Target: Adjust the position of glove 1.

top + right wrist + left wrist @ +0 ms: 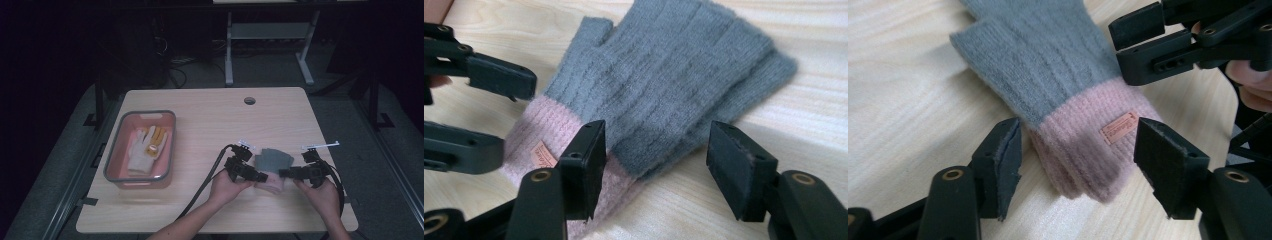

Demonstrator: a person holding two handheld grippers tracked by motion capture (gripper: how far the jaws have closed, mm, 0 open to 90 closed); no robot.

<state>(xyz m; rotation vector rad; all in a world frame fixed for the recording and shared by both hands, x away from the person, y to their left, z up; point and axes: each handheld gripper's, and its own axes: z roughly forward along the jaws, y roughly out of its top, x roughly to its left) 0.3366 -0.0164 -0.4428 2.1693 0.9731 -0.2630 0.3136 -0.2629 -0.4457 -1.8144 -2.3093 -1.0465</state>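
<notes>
the wooden table [210, 120] carries everything, and the grey glove with a pink cuff [272, 167] serves as the landmark: it lies flat on the tabletop near the person's edge, toward the right half, its grey finger end pointing away from the person and its pink cuff toward them. well to the left of the glove sits a pink bin with a grey rim [116, 165], and inside it lies a white and yellow work glove [145, 146]. the left gripper [260, 176] comes in from the glove's left side and the right gripper [283, 173] from its right, each held in a hand, with the tips meeting over the cuff end. in the left gripper view the pink cuff [1093, 150] lies between the two black jaws, which stand apart on either side of it without pressing it; a small tan label [1119, 128] is sewn on the cuff. in the right gripper view the jaws are likewise spread, straddling the seam where grey meets pink on the glove's edge, not clamped on it.
</notes>
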